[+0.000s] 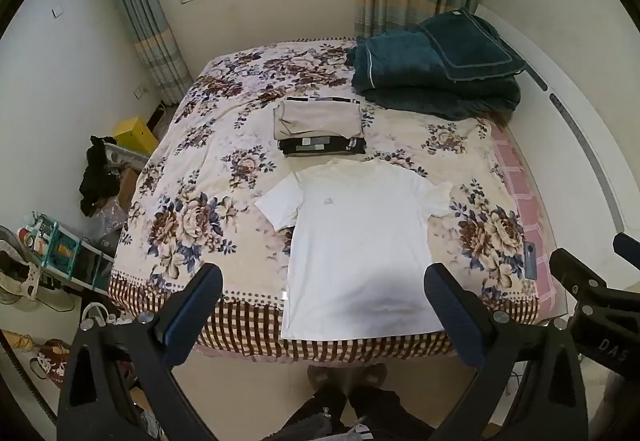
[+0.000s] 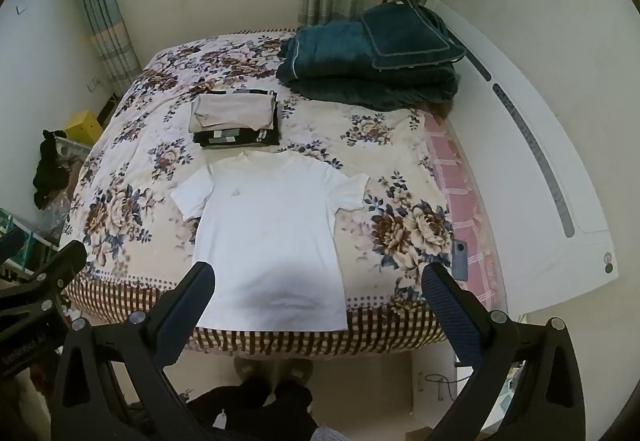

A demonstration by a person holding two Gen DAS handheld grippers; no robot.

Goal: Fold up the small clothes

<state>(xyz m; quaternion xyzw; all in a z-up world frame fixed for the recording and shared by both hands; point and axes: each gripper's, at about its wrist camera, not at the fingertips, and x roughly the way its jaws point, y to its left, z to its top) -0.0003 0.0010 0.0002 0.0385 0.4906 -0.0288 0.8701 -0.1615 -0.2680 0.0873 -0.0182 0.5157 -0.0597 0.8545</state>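
- A white T-shirt (image 1: 356, 237) lies flat and face up on the flowery bed (image 1: 192, 145), with its bottom hem at the near edge.
- Just past its collar sits a pile of folded clothes (image 1: 320, 125), tan on top and black below.
- Dark green blankets (image 1: 432, 73) are heaped at the far right corner.
- The left gripper (image 1: 324, 305) hangs above the near edge, jaws wide, holding nothing.
- The right gripper (image 2: 320, 301) does the same.
- A small dark thing (image 2: 460, 261), maybe a phone, lies near the right edge.

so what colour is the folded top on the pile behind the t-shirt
Beige folded top, clearest in the right wrist view.
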